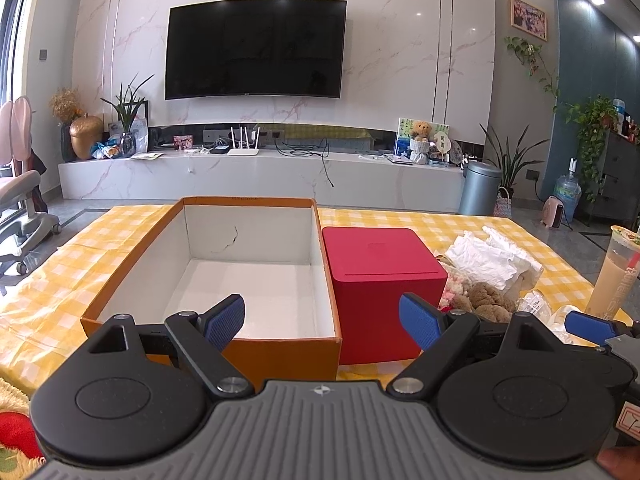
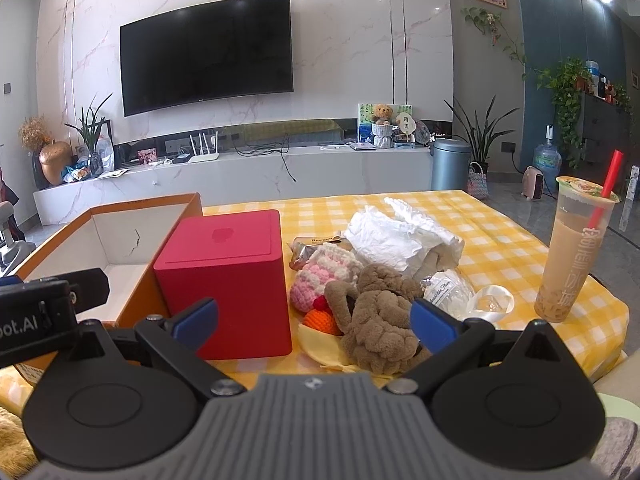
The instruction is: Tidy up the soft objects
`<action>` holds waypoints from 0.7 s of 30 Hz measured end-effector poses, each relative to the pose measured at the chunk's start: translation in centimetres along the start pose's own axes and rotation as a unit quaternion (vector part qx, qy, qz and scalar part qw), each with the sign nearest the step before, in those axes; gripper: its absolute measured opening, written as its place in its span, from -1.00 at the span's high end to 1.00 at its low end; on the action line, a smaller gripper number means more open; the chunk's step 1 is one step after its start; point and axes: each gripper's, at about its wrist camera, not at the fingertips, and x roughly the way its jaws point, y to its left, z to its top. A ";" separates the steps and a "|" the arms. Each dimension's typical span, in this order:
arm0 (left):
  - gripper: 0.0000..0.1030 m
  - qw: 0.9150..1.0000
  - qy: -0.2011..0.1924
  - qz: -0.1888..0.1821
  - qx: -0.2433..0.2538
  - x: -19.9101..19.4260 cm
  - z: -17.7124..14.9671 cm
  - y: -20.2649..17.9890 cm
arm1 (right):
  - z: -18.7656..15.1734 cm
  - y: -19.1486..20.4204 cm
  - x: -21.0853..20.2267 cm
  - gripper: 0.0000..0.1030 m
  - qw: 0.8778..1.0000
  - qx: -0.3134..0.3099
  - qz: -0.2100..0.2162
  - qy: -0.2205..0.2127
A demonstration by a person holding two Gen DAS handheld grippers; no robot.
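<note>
An open orange box [image 1: 276, 344] with a white empty inside stands on the yellow checked table; it also shows in the right wrist view [image 2: 140, 304]. A red cube box [image 1: 384, 292] [image 2: 236, 280] stands right of it. A pile of soft things lies right of the cube: a brown plush toy [image 2: 380, 320], a pink crocheted piece [image 2: 320, 276], a small orange and red crocheted piece [image 2: 320, 316] and white crumpled cloth [image 2: 400, 236]. My left gripper [image 1: 322, 322] is open and empty above the orange box's near wall. My right gripper [image 2: 314, 326] is open and empty, just before the plush toy.
A tall cup of milk tea with a red straw [image 2: 572, 256] stands at the table's right edge. A clear plastic wrapper and ribbon [image 2: 468, 296] lie beside the plush. The table's right edge [image 2: 608, 300] is close. A TV wall and cabinet stand far behind.
</note>
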 end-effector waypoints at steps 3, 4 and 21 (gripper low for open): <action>-0.98 1.000 0.003 0.001 0.000 0.0 0.0 0.0 | 0.0 0.1 0.0 -0.95 1.000 -0.003 -0.002 0.002; -0.98 1.000 0.004 0.001 0.001 0.0 0.0 0.0 | 0.0 0.2 0.0 -0.95 1.000 -0.004 -0.003 0.003; -0.98 1.000 0.014 0.001 -0.003 -0.1 0.6 -0.1 | 0.1 0.6 -0.1 -0.95 1.000 -0.017 -0.011 0.001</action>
